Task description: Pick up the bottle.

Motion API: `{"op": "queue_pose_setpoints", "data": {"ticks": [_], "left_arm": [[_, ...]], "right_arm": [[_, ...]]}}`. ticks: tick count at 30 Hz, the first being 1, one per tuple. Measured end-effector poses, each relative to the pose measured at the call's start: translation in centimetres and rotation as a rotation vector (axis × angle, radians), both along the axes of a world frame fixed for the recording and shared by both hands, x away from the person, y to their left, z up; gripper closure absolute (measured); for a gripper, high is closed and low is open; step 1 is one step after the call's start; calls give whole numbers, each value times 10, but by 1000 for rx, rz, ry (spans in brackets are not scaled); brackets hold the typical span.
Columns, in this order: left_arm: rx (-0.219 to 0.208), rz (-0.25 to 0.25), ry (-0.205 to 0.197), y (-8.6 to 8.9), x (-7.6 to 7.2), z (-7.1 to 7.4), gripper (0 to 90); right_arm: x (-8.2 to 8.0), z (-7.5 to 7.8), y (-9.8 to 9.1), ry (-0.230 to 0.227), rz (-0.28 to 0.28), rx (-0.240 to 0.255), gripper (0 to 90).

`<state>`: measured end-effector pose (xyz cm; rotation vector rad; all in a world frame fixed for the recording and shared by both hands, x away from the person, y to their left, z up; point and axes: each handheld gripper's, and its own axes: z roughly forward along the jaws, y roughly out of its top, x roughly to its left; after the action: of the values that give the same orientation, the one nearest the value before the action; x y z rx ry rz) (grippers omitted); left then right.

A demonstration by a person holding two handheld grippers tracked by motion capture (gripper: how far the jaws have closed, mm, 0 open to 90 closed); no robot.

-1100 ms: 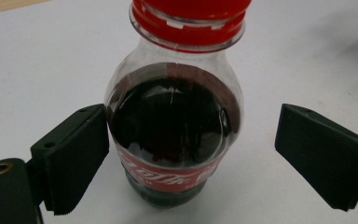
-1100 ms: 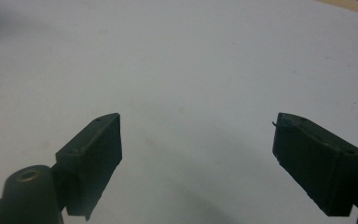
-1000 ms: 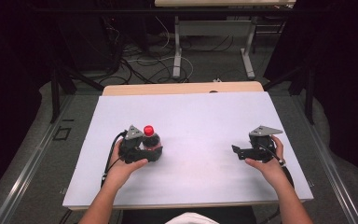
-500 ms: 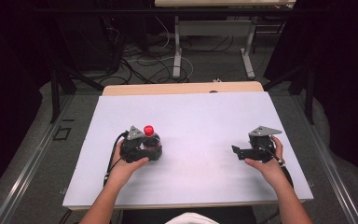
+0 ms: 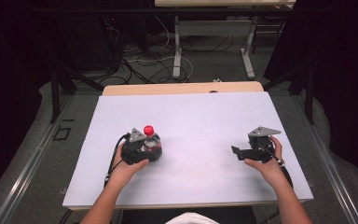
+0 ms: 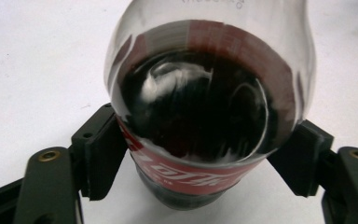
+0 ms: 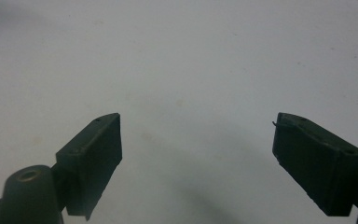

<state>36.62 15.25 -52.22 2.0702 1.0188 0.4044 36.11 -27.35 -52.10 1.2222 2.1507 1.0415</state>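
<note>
The cola bottle (image 6: 209, 102) is a small clear plastic one with a red cap (image 5: 148, 129), dark brown drink showing through its rounded shoulder and a red label with white lettering wrapped round its lower body. It stands upright on the white counter (image 5: 200, 116), left of the middle and toward the person's side. In the left gripper view it is seen from above and close — the shoulder bulges toward the camera, with pale highlights on the liquid.

The left tongs (image 5: 145, 148) have just been closing and now clench the bottle: the two black pads (image 6: 103, 154) press against the label on either side, low on the body. The left hand (image 5: 126, 169) holds that gripper from behind, its cable trailing back along the forearm.

Well apart, on the right side of the counter, the right tongs (image 7: 198, 158) are released — jaws wide, bare white surface between them. The right hand (image 5: 266, 163) rests there, the jaws pointing toward the bottle.
</note>
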Motion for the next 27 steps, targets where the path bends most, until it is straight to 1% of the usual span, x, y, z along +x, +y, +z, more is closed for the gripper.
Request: {"op": "queue_pose_setpoints", "data": {"ticks": [4,5,6,7,8,9,10,11,15,17,20,24,25,26,27], "left_arm": [[2,1,-7,0,-2,0,277],[4,7,-19,-1,-2,-1,277],[-1,-2,-15,0,-2,0,277],[-2,7,-31,0,-3,-1,274],[-5,-1,-22,2,-3,0,274],[-13,-1,-27,2,-4,1,274],[-17,1,-41,3,-4,2,271],[-20,-1,-42,4,-5,4,271],[-12,4,-60,3,-7,6,283],[-10,1,-51,3,-8,6,285],[-10,-2,-52,3,-8,7,288],[-4,1,-65,2,-8,7,294],[7,0,-65,3,-9,7,295],[0,8,-63,2,-8,7,295],[1,3,-58,3,-8,8,295]], "right_arm": [[0,0,0,-3,5,1,154],[0,-1,0,1,2,2,154],[0,-1,0,1,2,2,154],[0,-1,0,2,3,5,154],[0,-1,0,2,3,5,154],[0,-1,0,1,2,3,154],[1,-1,-1,-2,3,5,154],[0,0,-1,0,0,5,154],[1,-1,0,1,3,6,154],[0,-1,0,1,1,3,154],[0,-1,1,3,3,8,154],[1,-1,0,1,4,4,154],[1,-1,0,3,0,6,154],[1,-1,0,3,0,6,154],[1,-1,0,1,2,10,154]]}}
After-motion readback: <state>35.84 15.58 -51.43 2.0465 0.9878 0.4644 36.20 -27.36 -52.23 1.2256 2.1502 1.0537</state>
